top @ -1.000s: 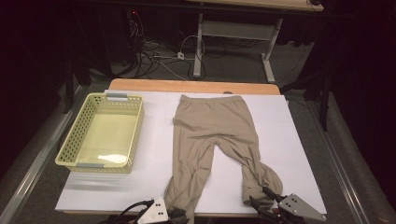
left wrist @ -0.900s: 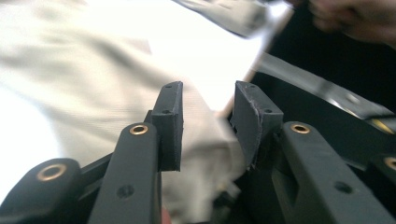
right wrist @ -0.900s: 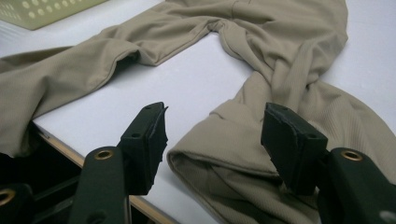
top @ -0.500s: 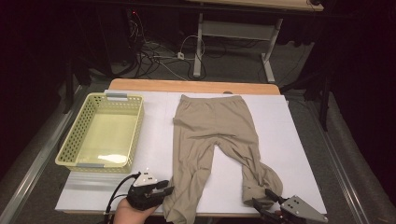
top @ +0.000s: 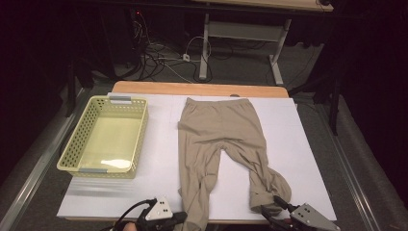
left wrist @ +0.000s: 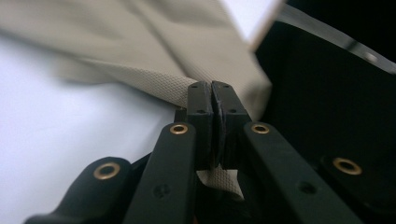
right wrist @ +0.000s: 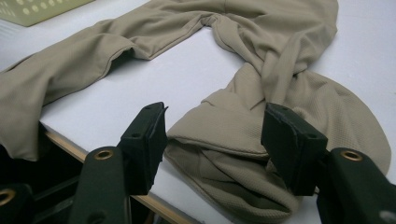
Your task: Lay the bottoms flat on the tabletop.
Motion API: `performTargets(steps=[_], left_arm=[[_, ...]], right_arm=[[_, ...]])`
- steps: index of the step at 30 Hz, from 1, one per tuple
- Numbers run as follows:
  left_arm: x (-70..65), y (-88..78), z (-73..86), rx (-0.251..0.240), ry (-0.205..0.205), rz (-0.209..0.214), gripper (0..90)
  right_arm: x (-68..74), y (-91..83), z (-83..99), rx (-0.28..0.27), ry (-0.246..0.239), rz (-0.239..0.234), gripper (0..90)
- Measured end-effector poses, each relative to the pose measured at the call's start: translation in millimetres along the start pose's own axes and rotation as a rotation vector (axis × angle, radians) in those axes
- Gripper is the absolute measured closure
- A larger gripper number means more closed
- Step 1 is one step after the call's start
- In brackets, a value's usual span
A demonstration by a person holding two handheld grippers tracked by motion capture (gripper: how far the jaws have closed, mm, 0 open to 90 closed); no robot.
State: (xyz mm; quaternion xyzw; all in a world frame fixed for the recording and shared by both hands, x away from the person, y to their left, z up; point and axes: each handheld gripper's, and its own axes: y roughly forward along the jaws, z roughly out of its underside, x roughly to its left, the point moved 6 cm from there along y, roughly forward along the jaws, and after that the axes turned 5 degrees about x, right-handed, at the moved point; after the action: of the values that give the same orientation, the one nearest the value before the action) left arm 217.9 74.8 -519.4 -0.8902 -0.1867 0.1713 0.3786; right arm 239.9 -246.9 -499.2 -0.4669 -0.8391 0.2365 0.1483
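Lying flat on the white sheet (top: 298,144) that covers the bench (top: 192,88), the beige trousers (top: 219,130) have their waistband toward the far edge and both legs running to the near edge. The leg on the left lies straight and hangs over the near edge; the leg on the right is twisted, with its cuff bunched in a lump at the near right.

The left hand-held gripper (top: 185,217) sits at the near edge, at the end of the straight leg. In the left gripper view its jaws have just been closing and now stand pressed together with a fold of the trouser cloth pinched between the pads (left wrist: 201,100); a strip of the weave shows below them.

The right hand-held gripper (top: 270,208) is at the near right. In the right gripper view its jaws stand about half apart on either side of the bunched cuff (right wrist: 243,154), and the pads do not press on the cloth.

A pale green basket (top: 139,126) with grey handle clips stands on the left part of the sheet, well apart from the trousers, with nothing in it. Nothing lies between either gripper and the cloth. Beyond the bench the floor is dark, with a tangle of cables (top: 163,57) and the legs of another table (top: 206,48).

No brand, label or writing can be read anywhere.
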Motion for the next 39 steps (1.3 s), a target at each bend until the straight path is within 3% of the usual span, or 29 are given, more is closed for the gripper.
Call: performTargets(steps=[3,6,8,10,12,15,17,19,21,22,27,31,33,36,39], left_arm=[[-11.4,2.1,-5.2,-0.006,0.039,0.045,83.4],[-8.0,-0.9,-10.9,-0.046,0.038,0.023,76.4],[3.2,-4.0,-13.5,-0.086,0.004,-0.031,70.5],[19.3,-5.6,-15.1,-0.117,-0.055,-0.093,62.7],[38.7,-3.3,-15.9,-0.113,-0.104,-0.147,54.9],[55.8,5.2,-16.1,-0.092,-0.163,-0.15,48.6],[55.7,11.5,-13.8,-0.053,-0.139,-0.132,52.3],[52.0,13.2,-11.3,-0.048,-0.098,-0.144,63.0],[48.6,11.9,-10.7,-0.027,-0.086,-0.12,77.8],[46.6,11.4,-10.0,-0.022,-0.074,-0.121,79.7],[29.6,7.0,-5.5,-0.002,-0.026,-0.077,81.3],[7.4,2.4,0.6,0.01,0.036,0.013,80.9],[0.2,-0.3,0.8,0.004,0.058,0.032,78.2],[4.4,-6.1,-5.5,-0.053,0.027,-0.003,68.3],[16.9,-8.2,-9.6,-0.104,-0.016,-0.094,57.6]], right_arm=[[-1.2,-0.7,-0.4,-0.005,-0.003,0.001,41.4],[-1.8,-1.5,-0.2,-0.006,0.0,-0.001,41.4],[-2.5,-1.3,-0.3,-0.007,0.003,-0.001,41.4],[-3.2,-0.4,-0.3,-0.006,0.0,-0.001,41.4],[-2.7,1.0,-0.3,-0.003,-0.002,-0.003,41.5],[-1.0,3.2,-0.2,0.003,-0.008,-0.007,41.4],[0.1,4.2,0.0,0.007,-0.007,-0.009,41.5],[0.5,4.6,0.1,0.008,-0.009,-0.009,41.4],[0.3,4.6,0.2,0.008,-0.009,-0.008,41.5],[0.1,4.6,0.3,0.008,-0.009,-0.008,41.4],[0.3,2.5,-0.1,0.005,-0.009,-0.005,41.5],[-0.1,0.1,-0.1,0.001,-0.007,-0.004,41.5],[-0.3,-0.3,-0.2,-0.002,-0.007,-0.004,41.5],[0.4,-0.7,-0.7,-0.004,-0.011,-0.003,41.5],[1.1,-0.7,-0.9,-0.004,-0.014,-0.005,41.5]])
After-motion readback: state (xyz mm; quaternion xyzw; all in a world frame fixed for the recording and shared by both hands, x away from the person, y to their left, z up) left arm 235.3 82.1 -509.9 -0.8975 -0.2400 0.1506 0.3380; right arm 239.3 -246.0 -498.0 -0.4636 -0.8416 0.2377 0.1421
